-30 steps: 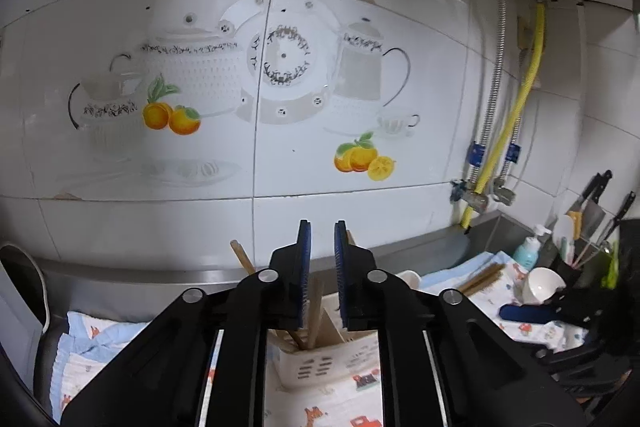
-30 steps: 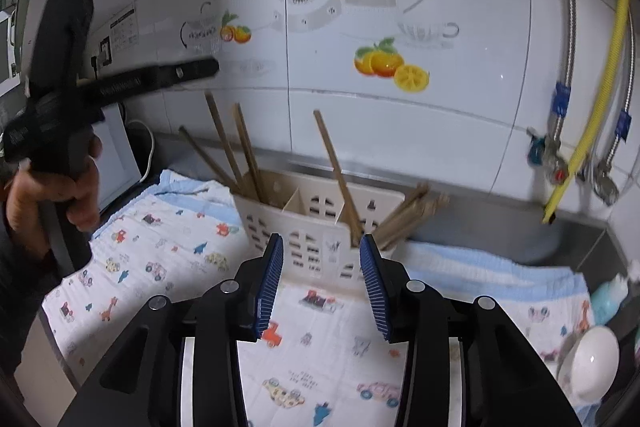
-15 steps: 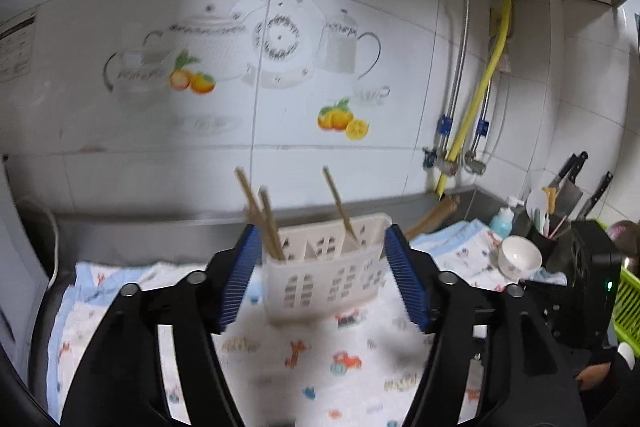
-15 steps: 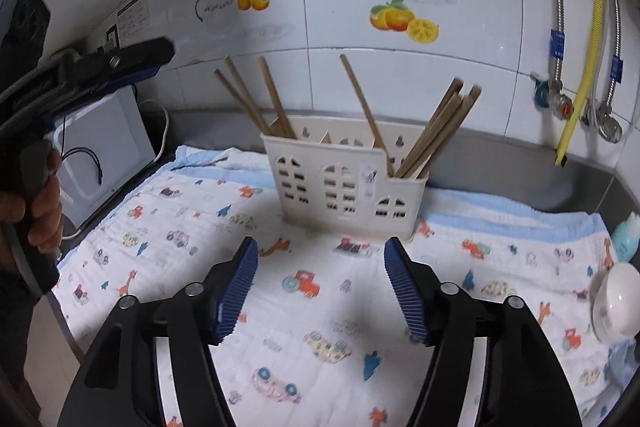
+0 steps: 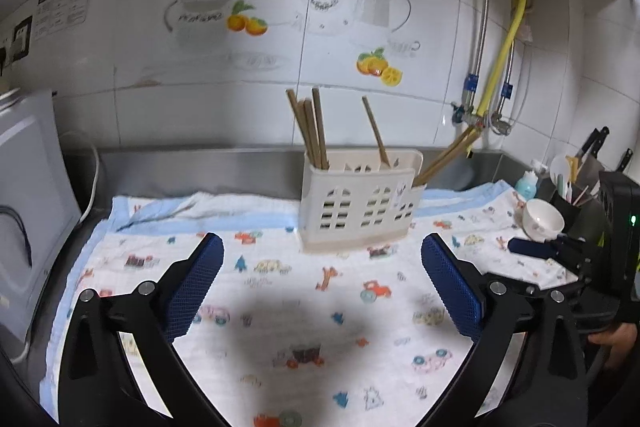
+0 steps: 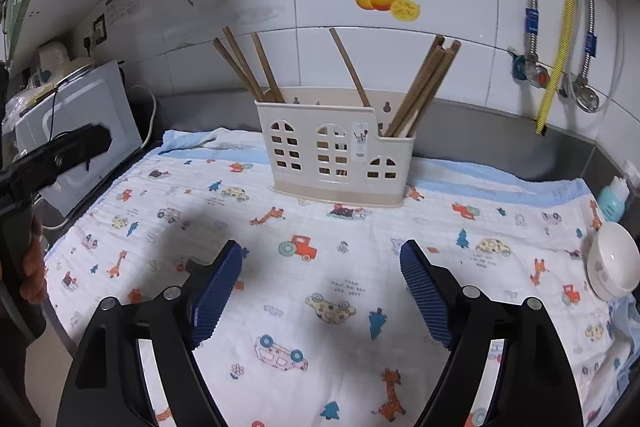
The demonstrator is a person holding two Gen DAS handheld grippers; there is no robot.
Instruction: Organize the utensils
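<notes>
Printed cotton, the cloth (image 6: 328, 267) with its little cars and giraffes covers the whole counter, and on it toward the back wall stands one cream plastic caddy (image 6: 336, 159), upright, with every chopstick in sight standing inside it. The left gripper (image 5: 322, 275) hangs back over the cloth, its blue pads spread wide with nothing between them; the right gripper (image 6: 320, 279) is the same, wide apart and empty, both well short of the caddy. No loose utensil lies on the cloth, so this fits either a sort already finished or a regrouping among the compartments yet to come (one moment cannot say which). Any further pick would call for a pinch high on a single stick and a straight lift, since the caddy looks light and could tip.

The count, largest first: one cloth, one caddy, one white bowl (image 6: 612, 263) at the cloth's right edge. Chopsticks (image 6: 420, 95): three at the left, one in the middle, about four leaning right
</notes>
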